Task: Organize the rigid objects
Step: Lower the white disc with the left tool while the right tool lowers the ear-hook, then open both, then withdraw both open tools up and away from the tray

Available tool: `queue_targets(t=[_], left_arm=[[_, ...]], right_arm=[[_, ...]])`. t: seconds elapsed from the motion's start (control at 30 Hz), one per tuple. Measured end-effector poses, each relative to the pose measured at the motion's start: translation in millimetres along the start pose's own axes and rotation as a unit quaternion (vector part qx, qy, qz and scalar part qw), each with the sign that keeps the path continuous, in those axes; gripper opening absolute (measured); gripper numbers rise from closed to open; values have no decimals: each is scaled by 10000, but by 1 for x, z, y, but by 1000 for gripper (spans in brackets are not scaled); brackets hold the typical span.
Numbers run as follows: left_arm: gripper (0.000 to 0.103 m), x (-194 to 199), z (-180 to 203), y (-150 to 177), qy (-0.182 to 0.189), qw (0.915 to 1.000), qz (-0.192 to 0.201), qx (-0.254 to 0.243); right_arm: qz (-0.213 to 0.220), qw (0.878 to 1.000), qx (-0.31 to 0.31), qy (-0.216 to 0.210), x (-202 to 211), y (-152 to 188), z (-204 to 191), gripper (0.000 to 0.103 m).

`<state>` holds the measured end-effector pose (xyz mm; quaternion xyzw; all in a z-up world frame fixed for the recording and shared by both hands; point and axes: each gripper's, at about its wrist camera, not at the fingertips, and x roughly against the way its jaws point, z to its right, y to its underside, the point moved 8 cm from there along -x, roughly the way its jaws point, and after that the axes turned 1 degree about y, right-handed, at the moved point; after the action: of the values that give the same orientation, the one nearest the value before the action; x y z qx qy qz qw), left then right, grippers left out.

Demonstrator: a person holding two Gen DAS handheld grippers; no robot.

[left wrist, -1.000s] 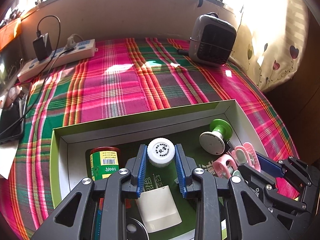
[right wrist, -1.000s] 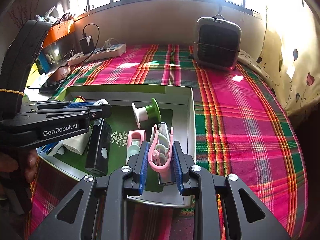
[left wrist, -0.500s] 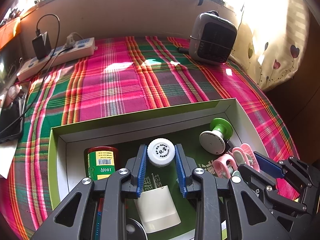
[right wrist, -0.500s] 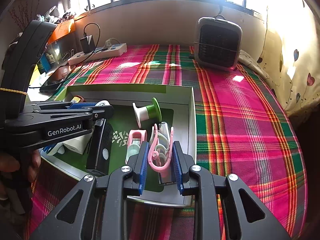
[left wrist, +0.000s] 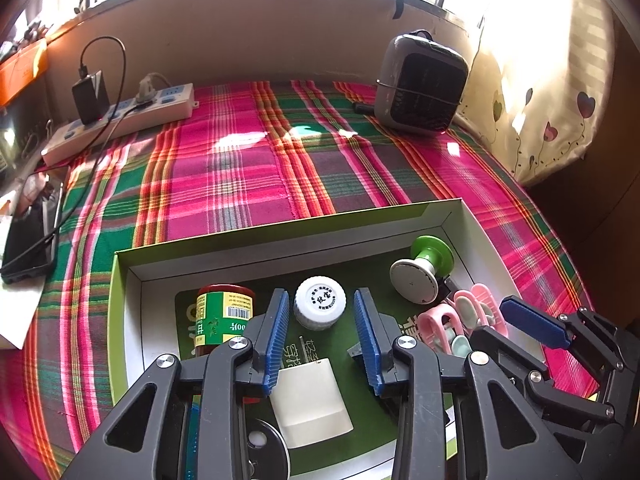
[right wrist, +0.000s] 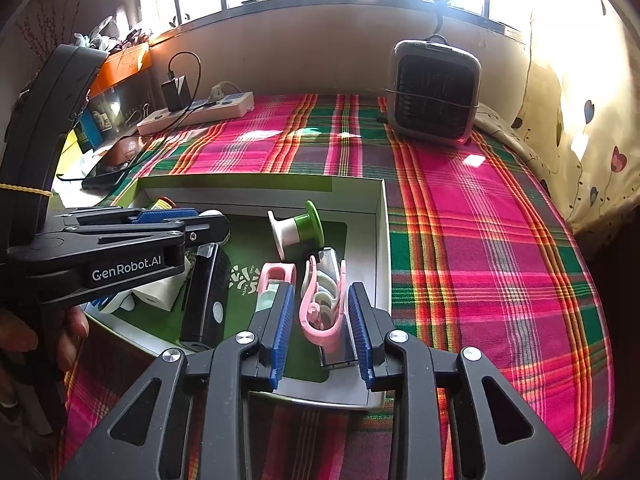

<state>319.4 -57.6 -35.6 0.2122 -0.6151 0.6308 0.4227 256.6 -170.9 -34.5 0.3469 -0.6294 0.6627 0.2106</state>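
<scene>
Both claws hang over the open green box [left wrist: 124, 280] on the plaid cloth [left wrist: 240, 168].

Left gripper [left wrist: 320, 304]: jaws opening, white bottle cap [left wrist: 320, 302] between the pads, clear of both. Green-labelled jar [left wrist: 224, 316] just left of the claw; white charger block [left wrist: 310, 400] under it.

Right gripper [right wrist: 322, 308]: jaws opening, pink clip [right wrist: 320, 304] lying between the pads, gaps either side. Green-and-white spool [right wrist: 298, 230] ahead of it, black device [right wrist: 204, 300] to its left.

Left gripper [left wrist: 321, 336] jaws opening around the white-capped bottle [left wrist: 320, 301] (no contact), inside the box [left wrist: 124, 312], right of the green can [left wrist: 224, 316].
</scene>
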Motion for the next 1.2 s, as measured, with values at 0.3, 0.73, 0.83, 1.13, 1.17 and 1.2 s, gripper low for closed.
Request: queue_targets(t=[0.3,0.73,0.83,1.13,1.17,1.2], left_arm=[[33,18,3,4,-41,9999,98,-24],[34,60,2,26,-437,9982,411,-21],[34,69,1,32,-598,9969,518,-36],[34,93,5,56,-658,9956,662,54],[34,96,4,59,-656,9956,668,85],[34,98,4,62,-650,9956,671,108]], right_arm=[[127,9999,-38,37,11,-2,-1,37],[297,9996,27,20,33,4,-11,42],[326,9995,1,11,38,6,-12,43],[360,9994,6,-23,52,16,-19,46],[359,9993,4,-34,53,17,-20,48],[354,9994,1,-46,54,18,-22,49]])
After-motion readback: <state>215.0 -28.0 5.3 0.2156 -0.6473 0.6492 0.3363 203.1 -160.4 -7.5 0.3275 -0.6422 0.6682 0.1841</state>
